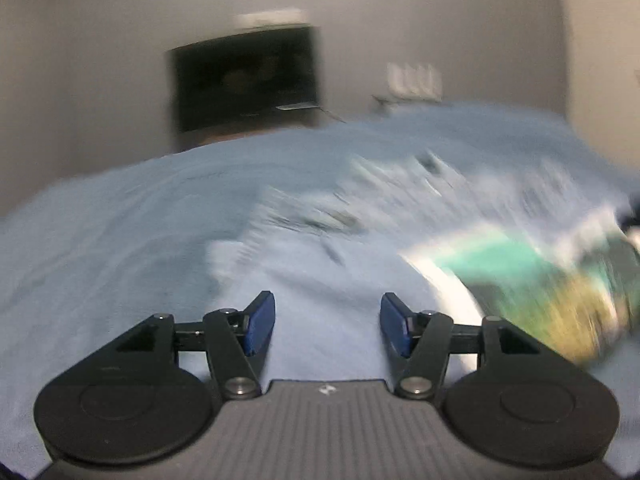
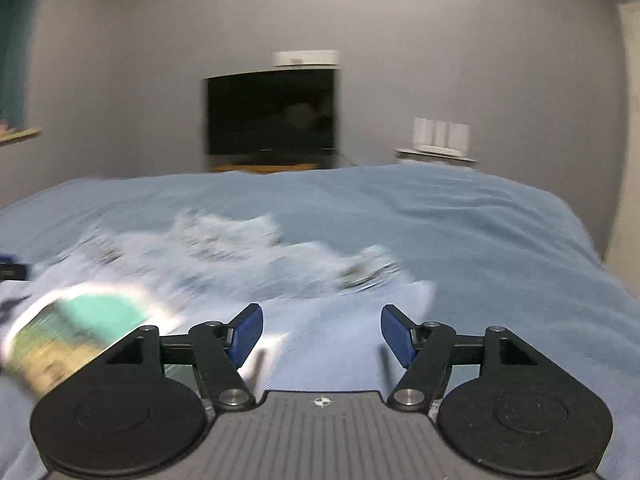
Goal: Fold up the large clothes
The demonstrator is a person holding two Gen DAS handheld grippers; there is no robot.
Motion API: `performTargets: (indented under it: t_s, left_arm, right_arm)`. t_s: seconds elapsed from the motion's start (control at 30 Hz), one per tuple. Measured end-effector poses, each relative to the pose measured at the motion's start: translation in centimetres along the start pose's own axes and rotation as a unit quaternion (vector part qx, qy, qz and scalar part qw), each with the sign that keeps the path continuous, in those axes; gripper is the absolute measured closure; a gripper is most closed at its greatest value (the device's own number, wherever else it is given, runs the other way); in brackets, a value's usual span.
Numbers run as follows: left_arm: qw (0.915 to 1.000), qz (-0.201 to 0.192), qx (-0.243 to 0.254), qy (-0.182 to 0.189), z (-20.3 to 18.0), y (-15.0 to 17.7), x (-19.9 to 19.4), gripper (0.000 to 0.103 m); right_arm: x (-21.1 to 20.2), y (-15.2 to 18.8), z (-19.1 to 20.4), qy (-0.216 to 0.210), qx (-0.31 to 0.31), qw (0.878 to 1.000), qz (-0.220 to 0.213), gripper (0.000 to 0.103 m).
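Note:
A pale blue-white garment (image 1: 320, 280) with a green and yellow print (image 1: 540, 280) lies on the blue bed cover, blurred by motion. My left gripper (image 1: 327, 326) is open just above the garment's near part, with the print to its right. In the right wrist view the same garment (image 2: 248, 256) spreads across the near bed, with its print (image 2: 80, 332) at lower left. My right gripper (image 2: 322, 334) is open over the garment's right part. Neither gripper holds anything.
The blue bed cover (image 2: 480, 232) stretches to the far wall. A dark TV screen (image 2: 272, 112) stands beyond the bed. A small white shelf with white items (image 2: 438, 148) is to its right. A wooden ledge (image 2: 20, 134) sits on the left wall.

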State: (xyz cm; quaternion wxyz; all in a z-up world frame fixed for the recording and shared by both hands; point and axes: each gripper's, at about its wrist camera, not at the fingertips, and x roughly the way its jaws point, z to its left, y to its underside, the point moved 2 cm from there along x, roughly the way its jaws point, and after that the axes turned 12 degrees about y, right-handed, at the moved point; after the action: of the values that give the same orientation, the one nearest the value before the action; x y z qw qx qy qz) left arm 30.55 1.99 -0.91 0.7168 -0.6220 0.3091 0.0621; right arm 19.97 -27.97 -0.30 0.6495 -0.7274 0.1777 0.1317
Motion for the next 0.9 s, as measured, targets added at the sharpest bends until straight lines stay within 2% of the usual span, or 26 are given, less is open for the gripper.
performTargets:
  t_s: [0.03, 0.07, 0.1, 0.17, 0.23, 0.33, 0.43, 0.5, 0.6, 0.73, 0.8, 0.9]
  left_arm:
    - [0.9994, 0.022, 0.014, -0.02, -0.9, 0.7, 0.6, 0.046]
    - [0.9989, 0.035, 0.005, -0.03, -1.1, 1.5, 1.1, 0.046]
    - [0.9987, 0.036, -0.016, -0.031, -0.8, 2.0, 1.1, 0.043]
    - [0.9972, 0.033, -0.059, -0.033, 0.1, 2.6, 0.7, 0.042]
    - [0.9968, 0.037, -0.063, -0.033, 0.2, 2.9, 0.2, 0.042]
    - [0.996, 0.046, -0.067, -0.036, 0.0, 3.2, -0.4, 0.042]
    - [0.994, 0.036, -0.096, -0.039, 0.0, 3.5, -1.6, 0.041]
    - [0.9953, 0.018, -0.082, -0.05, -1.0, 3.0, -3.0, 0.039]
    - [0.9989, -0.018, -0.035, -0.025, -3.5, 1.4, -4.3, 0.033]
    - [0.9987, -0.03, 0.041, 0.008, -8.1, -1.1, -3.7, 0.03]
    - [0.997, -0.027, 0.069, 0.023, -10.1, -2.0, -2.7, 0.029]
    - [0.9967, -0.032, 0.063, 0.039, -11.6, -3.2, -1.0, 0.029]
  right_arm:
    - [0.2, 0.9, 0.8, 0.004, -0.015, 1.0, 0.009, 0.035]
    - [0.4, 1.8, 1.2, 0.019, -0.041, 0.999, 0.012, 0.035]
    - [0.4, 2.5, 1.2, 0.024, -0.055, 0.998, 0.018, 0.035]
    - [0.2, 3.2, 0.4, 0.039, -0.047, 0.998, 0.031, 0.034]
    - [0.0, 3.6, -1.2, 0.05, 0.007, 0.997, 0.057, 0.023]
    - [-0.7, 5.3, -3.3, 0.042, 0.115, 0.987, 0.102, 0.021]
    - [-2.9, 5.2, -3.0, 0.063, 0.124, 0.987, 0.08, 0.024]
    - [-4.9, 4.6, -2.4, 0.066, 0.121, 0.989, 0.057, 0.024]
    - [-7.8, 4.0, -1.3, 0.07, 0.116, 0.99, 0.027, 0.023]
    - [-8.9, 4.4, 0.1, 0.058, 0.161, 0.984, 0.047, 0.023]
    - [-8.5, 4.9, 1.0, 0.057, 0.148, 0.986, 0.06, 0.023]
    - [-8.1, 5.3, 1.7, 0.071, 0.119, 0.989, 0.053, 0.023]
